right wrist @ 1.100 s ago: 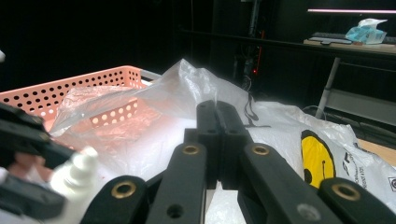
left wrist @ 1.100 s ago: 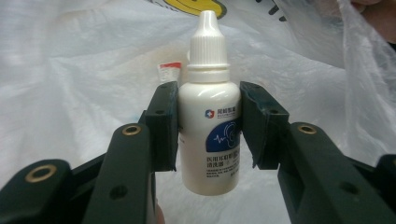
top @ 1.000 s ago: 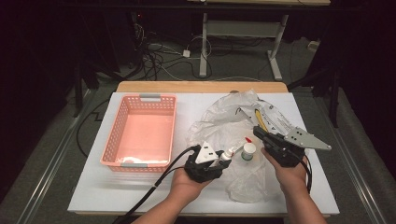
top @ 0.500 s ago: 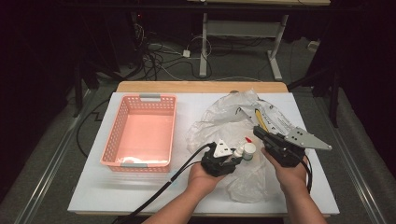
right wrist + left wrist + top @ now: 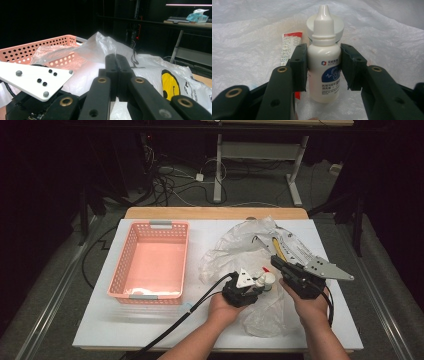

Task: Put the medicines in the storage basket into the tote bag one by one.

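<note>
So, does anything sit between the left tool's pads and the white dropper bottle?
Nothing visible: the left tool brackets the white plastic dropper bottle, pads at both sides of it. A red-and-white tube lies behind it.

A pink basket (image 5: 150, 262) sits on the white table (image 5: 100, 325), left of the clear bag. A red-and-white tube (image 5: 289, 46) lies on that bag.

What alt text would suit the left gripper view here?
A white dropper bottle stands upright between the left gripper's two black jaws, whose pads press on its sides. It rests on crinkled white plastic bag, with a red-and-white tube lying just behind the left-hand jaw.
</note>
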`<state>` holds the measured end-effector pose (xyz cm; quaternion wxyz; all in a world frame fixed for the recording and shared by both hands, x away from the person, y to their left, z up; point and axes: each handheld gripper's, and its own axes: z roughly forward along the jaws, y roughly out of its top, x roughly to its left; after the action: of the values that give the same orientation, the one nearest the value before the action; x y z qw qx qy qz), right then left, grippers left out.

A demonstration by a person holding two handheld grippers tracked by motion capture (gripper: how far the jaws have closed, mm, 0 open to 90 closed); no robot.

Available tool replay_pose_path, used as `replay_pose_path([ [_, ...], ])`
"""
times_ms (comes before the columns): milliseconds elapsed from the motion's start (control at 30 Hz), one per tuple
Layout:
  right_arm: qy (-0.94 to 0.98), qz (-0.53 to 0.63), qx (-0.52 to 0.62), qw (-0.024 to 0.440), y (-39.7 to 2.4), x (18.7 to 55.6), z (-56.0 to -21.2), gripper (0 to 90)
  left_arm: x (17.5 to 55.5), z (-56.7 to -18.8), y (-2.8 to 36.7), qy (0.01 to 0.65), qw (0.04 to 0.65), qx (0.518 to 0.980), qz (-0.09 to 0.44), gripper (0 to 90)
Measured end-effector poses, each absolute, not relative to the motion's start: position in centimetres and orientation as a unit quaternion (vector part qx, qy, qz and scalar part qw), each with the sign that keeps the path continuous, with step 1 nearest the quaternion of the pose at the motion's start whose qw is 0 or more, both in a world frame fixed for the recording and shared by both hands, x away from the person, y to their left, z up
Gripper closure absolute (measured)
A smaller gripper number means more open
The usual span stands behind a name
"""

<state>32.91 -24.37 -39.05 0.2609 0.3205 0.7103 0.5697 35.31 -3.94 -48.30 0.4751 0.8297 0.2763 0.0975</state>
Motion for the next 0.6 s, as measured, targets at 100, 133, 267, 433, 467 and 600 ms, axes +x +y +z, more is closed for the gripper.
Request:
replay_pose_path([
  [100, 0.712, 0.569, 0.320, 0.261, -24.31, 32.87, -39.05, 90.0, 35.27, -48.21, -3.85, 0.275, 0.471, 0.833, 0.095, 57.5],
  [133, 0.711, 0.569, 0.320, 0.261, -24.31, 32.87, -39.05, 90.0, 35.24, -48.17, -3.84, 0.275, 0.469, 0.834, 0.095, 57.4],
  [267, 0.710, 0.570, 0.321, 0.260, -24.30, 32.89, -39.08, 90.0, 35.12, -47.98, -3.69, 0.272, 0.462, 0.838, 0.096, 57.3],
  [433, 0.710, 0.570, 0.320, 0.262, -24.33, 32.88, -39.03, 90.0, 34.93, -47.89, -3.57, 0.272, 0.452, 0.845, 0.094, 56.2],
  [467, 0.710, 0.570, 0.320, 0.262, -24.33, 32.88, -39.03, 90.0, 34.86, -47.90, -3.53, 0.272, 0.451, 0.845, 0.094, 55.9],
  [600, 0.712, 0.569, 0.319, 0.261, -24.36, 32.87, -39.06, 90.0, 34.64, -47.85, -3.16, 0.271, 0.447, 0.848, 0.091, 52.4],
])
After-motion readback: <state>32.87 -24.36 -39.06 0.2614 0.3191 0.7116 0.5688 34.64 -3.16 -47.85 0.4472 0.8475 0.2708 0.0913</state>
